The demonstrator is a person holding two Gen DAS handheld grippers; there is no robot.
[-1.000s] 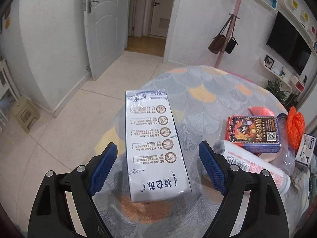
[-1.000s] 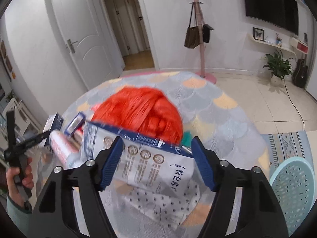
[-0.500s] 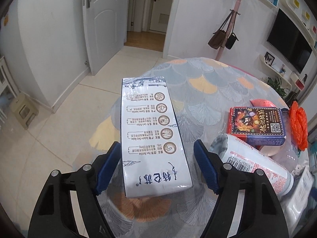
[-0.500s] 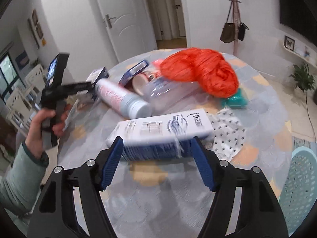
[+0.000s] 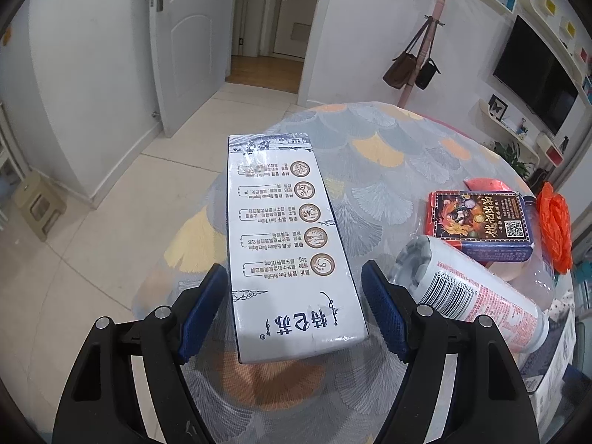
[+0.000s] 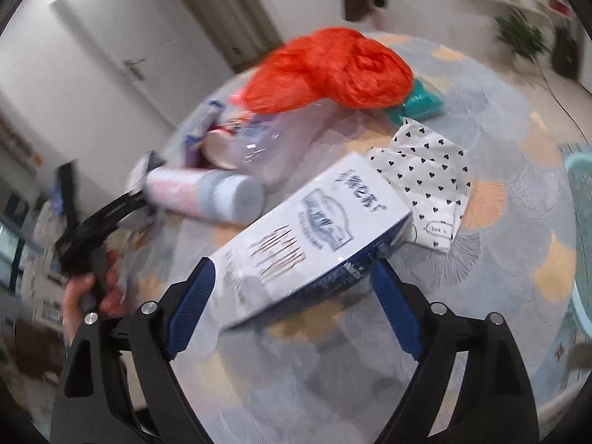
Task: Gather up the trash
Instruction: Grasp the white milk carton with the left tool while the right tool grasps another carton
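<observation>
A long white milk carton (image 5: 288,244) lies flat on the round patterned table (image 5: 388,155). My left gripper (image 5: 294,310) straddles its near end with jaws open, the blue pads close on each side, small gaps showing. In the right wrist view, another white and blue carton (image 6: 314,236) lies diagonally on the table. My right gripper (image 6: 292,307) is open around its near end without a visible grip. The left gripper (image 6: 92,229) and the hand holding it show there at the left.
A white cylinder can (image 5: 470,288), a dark printed box (image 5: 481,225), an orange plastic bag (image 6: 329,70), a clear bottle (image 6: 273,148), a teal packet (image 6: 421,103) and heart-print paper (image 6: 425,181) lie on the table. A pale teal basket (image 6: 581,229) stands at the right.
My left gripper has moved in over the carton's near end and its jaws have narrowed. My right gripper has swung and tilted; its view is blurred and the carton lies diagonally between its pads.
</observation>
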